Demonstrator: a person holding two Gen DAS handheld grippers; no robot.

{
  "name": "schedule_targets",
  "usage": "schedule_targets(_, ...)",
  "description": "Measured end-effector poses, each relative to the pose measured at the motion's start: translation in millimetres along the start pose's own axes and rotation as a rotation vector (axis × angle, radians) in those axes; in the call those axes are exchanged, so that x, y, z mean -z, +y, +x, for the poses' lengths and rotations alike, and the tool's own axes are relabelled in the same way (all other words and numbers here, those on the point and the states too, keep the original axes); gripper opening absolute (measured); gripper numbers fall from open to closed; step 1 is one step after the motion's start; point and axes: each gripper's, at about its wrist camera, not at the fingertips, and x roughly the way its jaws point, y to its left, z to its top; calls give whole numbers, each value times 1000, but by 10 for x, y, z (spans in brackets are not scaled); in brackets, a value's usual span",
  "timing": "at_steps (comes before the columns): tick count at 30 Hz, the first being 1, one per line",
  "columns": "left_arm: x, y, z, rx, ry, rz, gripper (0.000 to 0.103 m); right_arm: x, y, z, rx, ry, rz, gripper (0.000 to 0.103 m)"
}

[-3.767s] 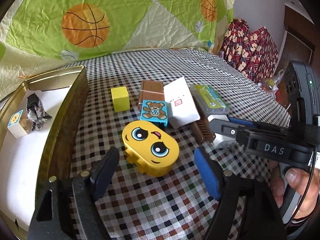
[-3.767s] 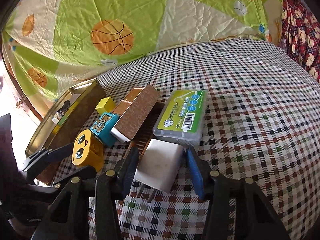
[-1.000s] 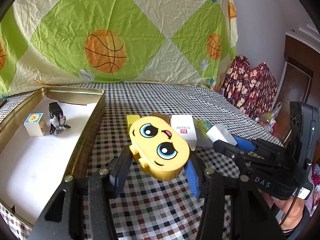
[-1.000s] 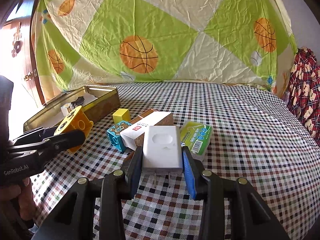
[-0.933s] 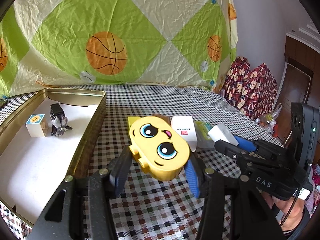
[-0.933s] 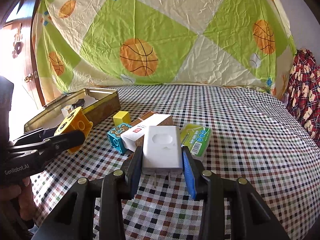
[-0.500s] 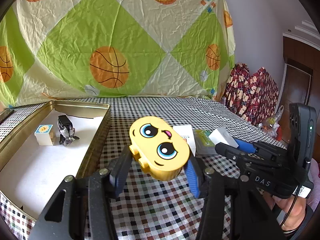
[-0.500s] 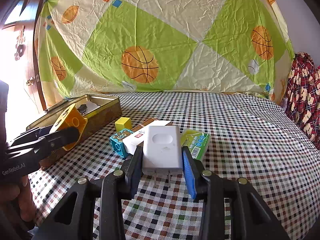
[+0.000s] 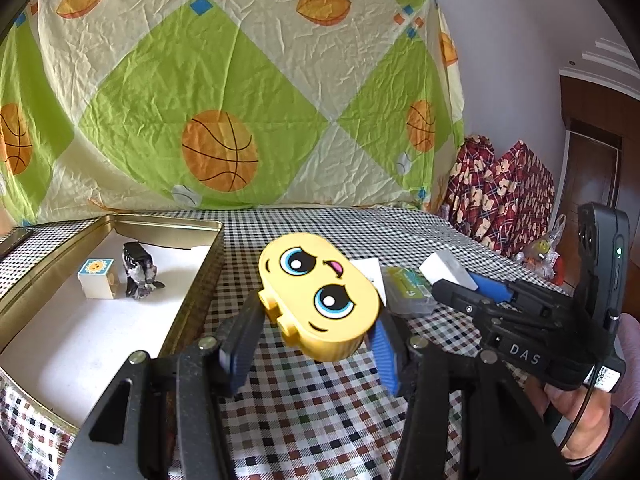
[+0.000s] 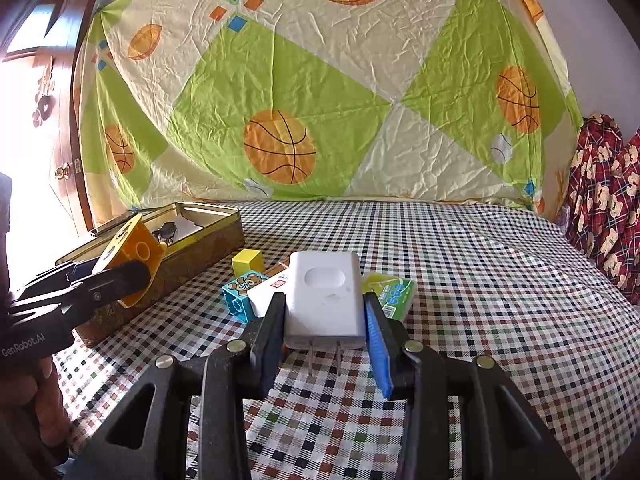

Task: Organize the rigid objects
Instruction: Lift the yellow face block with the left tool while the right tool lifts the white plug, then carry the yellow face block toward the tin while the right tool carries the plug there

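My left gripper [image 9: 316, 344] is shut on a yellow block with a cartoon face [image 9: 319, 294], held in the air over the checked cloth just right of the gold tin [image 9: 200, 280]. In the right wrist view the same yellow block [image 10: 130, 256] hangs by the tin's near corner. A white plug adapter [image 10: 325, 294] sits between the pads of my right gripper [image 10: 326, 334], prongs pointing back at me, above the cloth. Inside the tin lie a small white sun cube [image 9: 96, 278] and a dark crumpled piece [image 9: 138, 270].
On the cloth remain a yellow cube [image 10: 248, 260], a blue bear block [image 10: 242, 294], a white box [image 10: 266, 294] and a green-labelled clear case [image 10: 390, 292]. A basketball-print sheet hangs behind. Plaid bundles [image 9: 500, 196] stand at the far right. A person's hand [image 9: 580, 420] holds the right gripper.
Both grippers have tipped upward with their loads, so more of the hanging sheet shows. The yellow block now sits nearer the tin's corner. Neither grip has changed.
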Motion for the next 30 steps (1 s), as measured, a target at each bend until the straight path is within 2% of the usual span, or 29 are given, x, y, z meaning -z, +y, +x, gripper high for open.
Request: schedule_targets(30, 64, -145, -233, -35, -128, 84, 50, -2, 28, -240, 38, -141, -10, 40)
